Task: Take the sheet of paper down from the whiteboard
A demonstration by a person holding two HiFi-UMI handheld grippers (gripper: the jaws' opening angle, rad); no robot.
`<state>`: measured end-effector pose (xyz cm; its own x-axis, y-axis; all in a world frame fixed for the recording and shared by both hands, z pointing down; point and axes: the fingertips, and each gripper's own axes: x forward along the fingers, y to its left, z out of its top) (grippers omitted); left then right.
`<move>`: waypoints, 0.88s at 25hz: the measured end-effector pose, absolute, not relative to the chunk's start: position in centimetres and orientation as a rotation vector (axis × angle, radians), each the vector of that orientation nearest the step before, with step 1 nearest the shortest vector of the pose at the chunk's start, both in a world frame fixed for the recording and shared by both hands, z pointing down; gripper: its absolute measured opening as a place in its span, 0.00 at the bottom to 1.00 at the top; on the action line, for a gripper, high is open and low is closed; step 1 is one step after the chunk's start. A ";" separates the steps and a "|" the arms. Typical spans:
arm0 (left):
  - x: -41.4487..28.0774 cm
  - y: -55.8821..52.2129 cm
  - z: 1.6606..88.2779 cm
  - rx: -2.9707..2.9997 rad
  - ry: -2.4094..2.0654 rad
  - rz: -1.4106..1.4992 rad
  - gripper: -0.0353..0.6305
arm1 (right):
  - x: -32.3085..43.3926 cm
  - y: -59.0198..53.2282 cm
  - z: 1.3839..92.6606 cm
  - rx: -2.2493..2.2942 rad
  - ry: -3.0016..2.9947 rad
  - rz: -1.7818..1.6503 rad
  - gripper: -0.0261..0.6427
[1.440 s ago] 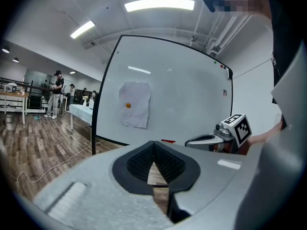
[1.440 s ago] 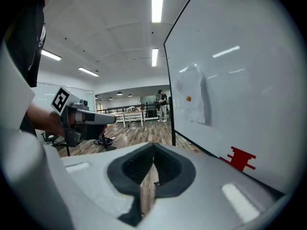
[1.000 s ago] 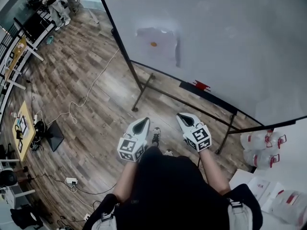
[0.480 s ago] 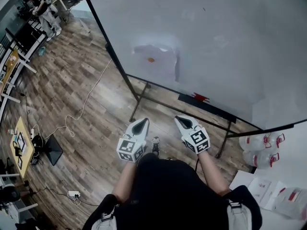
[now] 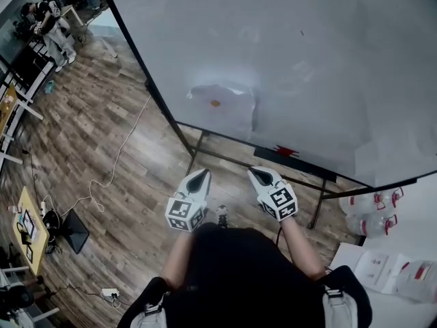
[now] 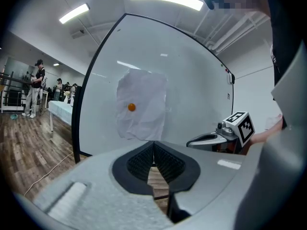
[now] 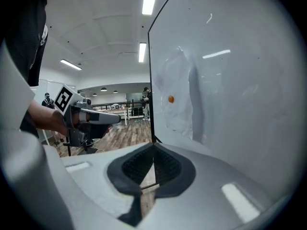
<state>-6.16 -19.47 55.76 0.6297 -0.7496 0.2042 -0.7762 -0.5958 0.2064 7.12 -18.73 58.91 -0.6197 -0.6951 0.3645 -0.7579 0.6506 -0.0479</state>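
Head view: a person stands facing the whiteboard (image 5: 307,53) with a gripper in each hand, the job not yet begun. The sheet of paper (image 5: 222,106) hangs on the whiteboard's lower left part, held by a small orange magnet (image 5: 215,103) a little left of the sheet's middle (its right edge appears to stand slightly off the surface). The left gripper (image 5: 202,175) and the right gripper (image 5: 259,174) are held side by side short of the whiteboard, well apart from the sheet and touching nothing.

Left gripper view shows that claw's jaws pressed together with nothing between them, pointed at the whiteboard with the sheet ahead, above the tips. Right gripper view shows the same: jaws together and empty, the whiteboard stretching away on the right, with the sheet and its magnet ahead.

On this evidence none of the task is done: the paper is up and the magnet is in place. What is left appears to be all of it: closing the gap to the whiteboard, spreading a claw, freeing the sheet from the magnet and bringing it away.
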 end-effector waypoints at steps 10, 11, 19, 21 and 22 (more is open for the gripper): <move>-7.2 -23.4 55.8 2.676 -1.155 0.160 0.07 | 6.4 -21.5 58.9 1.285 -2.499 0.274 0.04; -7.3 -23.7 55.8 2.685 -1.145 0.160 0.07 | 6.3 -21.6 58.9 1.298 -2.496 0.274 0.04; -7.3 -25.5 55.7 2.702 -1.115 0.139 0.07 | 6.4 -22.1 59.7 1.338 -2.468 0.287 0.04; -7.4 -25.6 55.9 2.705 -1.111 0.145 0.07 | 6.5 -22.3 59.6 1.350 -2.466 0.288 0.04; -7.4 -25.7 56.0 2.708 -1.110 0.146 0.07 | 6.6 -22.4 59.4 1.353 -2.467 0.285 0.04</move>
<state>-7.40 -25.74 55.96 0.7111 -0.6821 0.1706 -0.7030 -0.6939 0.1558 6.59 -22.39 59.41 -0.5047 -0.7831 0.3635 -0.8453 0.5337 -0.0239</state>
